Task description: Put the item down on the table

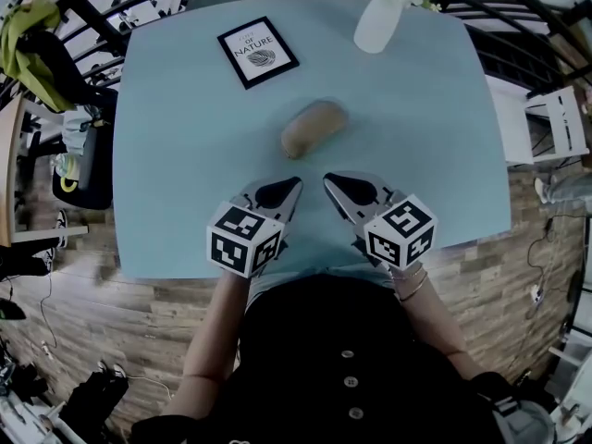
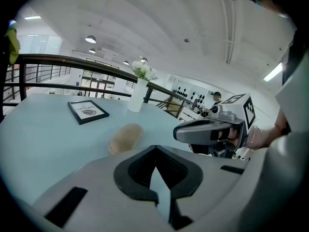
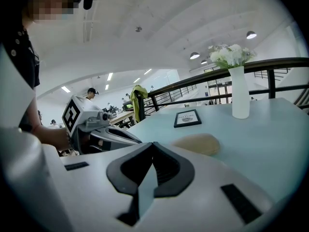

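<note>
- Table: smooth, matt pale-blue top.
- Item: tan, matt, faintly rough skin.
- Vase: smooth white, slight sheen.
- Floor: wood-grain planks, matt.

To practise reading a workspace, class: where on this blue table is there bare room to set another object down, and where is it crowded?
Bare: right side of the table, from the vase down to the right gripper; its left side, below the framed picture. Crowded: the near middle, where that gripper and the left gripper sit close to the tan item.
</note>
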The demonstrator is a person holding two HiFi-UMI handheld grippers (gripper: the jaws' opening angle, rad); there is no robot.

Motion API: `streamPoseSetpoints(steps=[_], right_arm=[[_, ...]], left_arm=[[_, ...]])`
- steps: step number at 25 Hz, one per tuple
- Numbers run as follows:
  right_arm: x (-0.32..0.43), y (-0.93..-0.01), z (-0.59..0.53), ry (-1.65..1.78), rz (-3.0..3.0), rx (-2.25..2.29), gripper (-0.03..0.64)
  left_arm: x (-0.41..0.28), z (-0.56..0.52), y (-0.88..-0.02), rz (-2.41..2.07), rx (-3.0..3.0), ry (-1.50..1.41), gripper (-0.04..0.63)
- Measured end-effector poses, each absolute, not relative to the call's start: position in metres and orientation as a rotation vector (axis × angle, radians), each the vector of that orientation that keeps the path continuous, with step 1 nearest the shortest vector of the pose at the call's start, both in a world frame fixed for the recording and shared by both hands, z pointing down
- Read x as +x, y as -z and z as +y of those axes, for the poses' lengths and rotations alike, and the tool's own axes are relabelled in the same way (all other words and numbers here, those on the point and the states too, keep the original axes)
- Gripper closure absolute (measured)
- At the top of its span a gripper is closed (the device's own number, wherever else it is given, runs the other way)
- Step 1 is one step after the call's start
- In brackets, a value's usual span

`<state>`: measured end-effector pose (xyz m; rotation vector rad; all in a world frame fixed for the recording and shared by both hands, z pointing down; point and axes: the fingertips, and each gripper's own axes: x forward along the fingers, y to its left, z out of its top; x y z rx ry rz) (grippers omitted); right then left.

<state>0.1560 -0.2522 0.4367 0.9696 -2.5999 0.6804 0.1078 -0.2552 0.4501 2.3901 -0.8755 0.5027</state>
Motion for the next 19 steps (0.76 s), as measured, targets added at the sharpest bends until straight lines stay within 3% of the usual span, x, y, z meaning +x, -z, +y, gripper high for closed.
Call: streamPoseSetpoints(steps=[19], right_arm=[[0.155,-0.439,-0.254,-0.692,-2.616,0.961,0.612]], left_arm=[[0.107,-0.253,-0.461,-0.849,2.375,-0.536,0.578]])
